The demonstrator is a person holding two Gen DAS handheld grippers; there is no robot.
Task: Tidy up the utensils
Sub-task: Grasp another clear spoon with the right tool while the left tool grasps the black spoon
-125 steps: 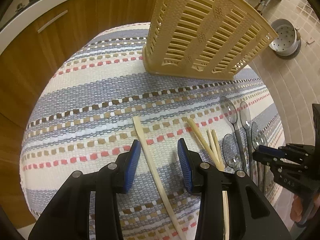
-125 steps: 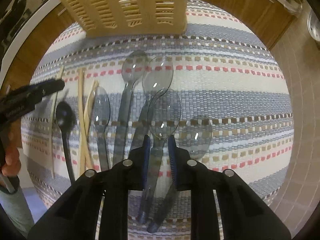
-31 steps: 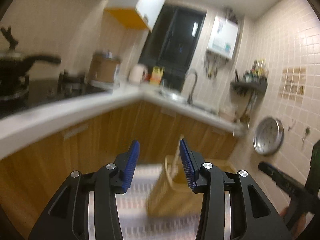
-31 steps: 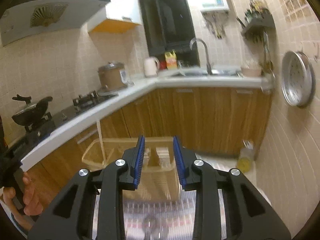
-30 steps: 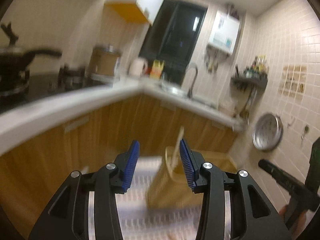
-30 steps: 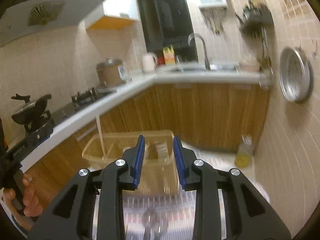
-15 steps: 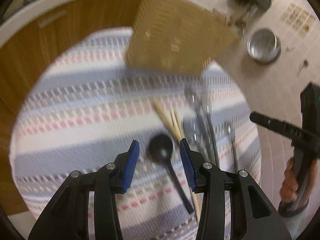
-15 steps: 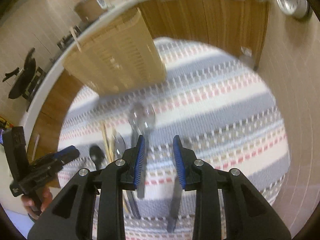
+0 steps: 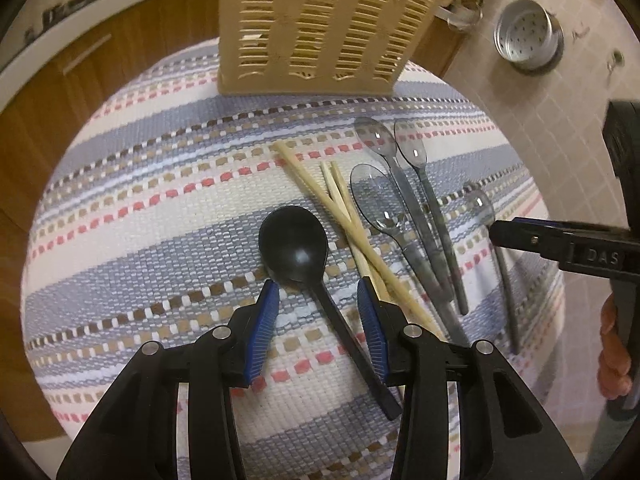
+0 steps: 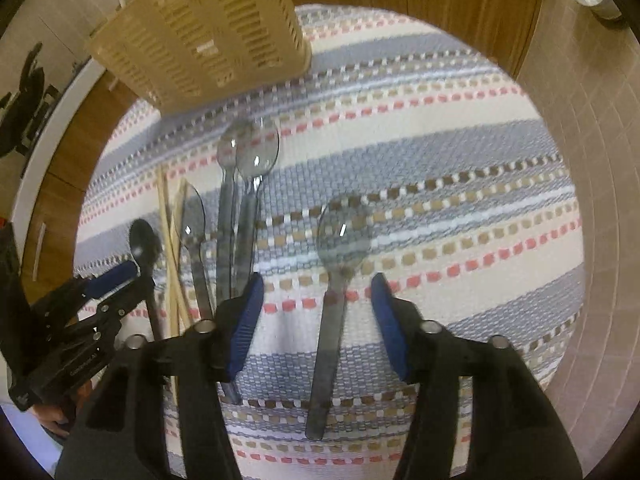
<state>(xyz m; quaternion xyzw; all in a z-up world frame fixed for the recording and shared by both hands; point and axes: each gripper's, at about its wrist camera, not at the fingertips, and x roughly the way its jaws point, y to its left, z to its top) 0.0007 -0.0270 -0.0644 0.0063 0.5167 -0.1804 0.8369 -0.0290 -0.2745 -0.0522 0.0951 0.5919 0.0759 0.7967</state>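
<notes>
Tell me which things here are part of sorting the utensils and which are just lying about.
Part of the job: black spoon, chopsticks, clear spoons, basket.

Just lying about: striped cloth, metal strainer.

Chopsticks (image 9: pixel 352 224) crowd black spoon (image 9: pixel 294 244) — left side bare

Warm dim light, fisheye-bent edges, perhaps slight motion blur.

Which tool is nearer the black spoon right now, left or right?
Left. The left tool is open and straddles the black spoon just below its bowl. The right tool is off to the side, framing a lone clear spoon.
</notes>
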